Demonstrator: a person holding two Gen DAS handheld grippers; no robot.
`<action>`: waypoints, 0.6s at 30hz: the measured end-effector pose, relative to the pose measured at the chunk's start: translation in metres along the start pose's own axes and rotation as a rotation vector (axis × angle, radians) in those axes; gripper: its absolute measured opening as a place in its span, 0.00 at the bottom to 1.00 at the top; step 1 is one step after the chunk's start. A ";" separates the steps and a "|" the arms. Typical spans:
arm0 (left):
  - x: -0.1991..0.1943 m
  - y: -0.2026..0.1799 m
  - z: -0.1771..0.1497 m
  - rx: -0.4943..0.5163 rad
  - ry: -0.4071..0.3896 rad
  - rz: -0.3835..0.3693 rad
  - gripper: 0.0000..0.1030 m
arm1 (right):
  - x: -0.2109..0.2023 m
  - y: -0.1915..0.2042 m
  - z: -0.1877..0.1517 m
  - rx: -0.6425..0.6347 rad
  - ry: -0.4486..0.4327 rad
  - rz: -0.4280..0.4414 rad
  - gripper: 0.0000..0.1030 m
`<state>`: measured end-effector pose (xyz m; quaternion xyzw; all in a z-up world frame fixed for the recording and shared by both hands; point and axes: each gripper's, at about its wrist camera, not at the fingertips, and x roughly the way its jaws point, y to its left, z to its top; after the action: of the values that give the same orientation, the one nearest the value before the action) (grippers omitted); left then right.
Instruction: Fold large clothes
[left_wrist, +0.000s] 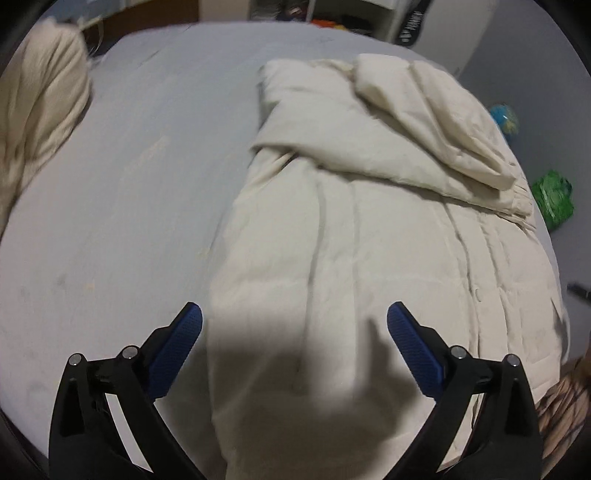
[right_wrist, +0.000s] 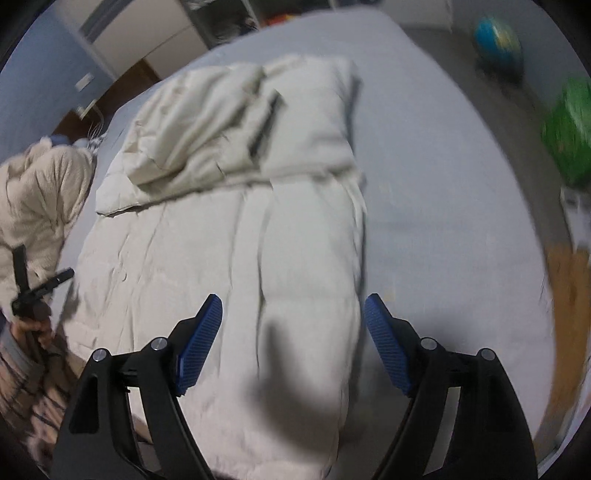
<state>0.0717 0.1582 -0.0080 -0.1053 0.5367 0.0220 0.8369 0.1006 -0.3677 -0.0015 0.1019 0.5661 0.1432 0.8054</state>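
Blue-padded black left gripper (left_wrist: 294, 321) and matching right gripper (right_wrist: 293, 314) both hang spread wide, empty, above the cream quilted puffer coat (left_wrist: 351, 236) lying partly folded on the grey bedsheet (left_wrist: 122, 192). Its slippery padding could spring apart if only one layer gets pinched.

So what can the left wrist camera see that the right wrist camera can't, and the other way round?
Only the left wrist view shows the left gripper's own blue fingers, spread open above the near end of the cream coat.

Only the right wrist view shows the right gripper, also open, plus the person's hand holding the other gripper's black handle at far left, and a strip of wooden floor on the right.

Both show the cream coat lying on the grey bed sheet with a sleeve folded across its top, a second cream garment beside it, a globe and a green bag.
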 end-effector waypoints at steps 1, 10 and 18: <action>0.001 0.003 -0.003 -0.016 0.015 0.002 0.94 | 0.002 -0.010 -0.007 0.049 0.019 0.015 0.73; 0.014 0.019 -0.025 -0.108 0.290 -0.081 0.94 | 0.017 -0.050 -0.050 0.280 0.166 0.139 0.73; 0.012 0.039 -0.041 -0.178 0.398 -0.133 0.94 | 0.018 -0.036 -0.072 0.296 0.282 0.187 0.73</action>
<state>0.0339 0.1868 -0.0409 -0.2161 0.6790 -0.0071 0.7016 0.0429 -0.3946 -0.0537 0.2501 0.6762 0.1451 0.6776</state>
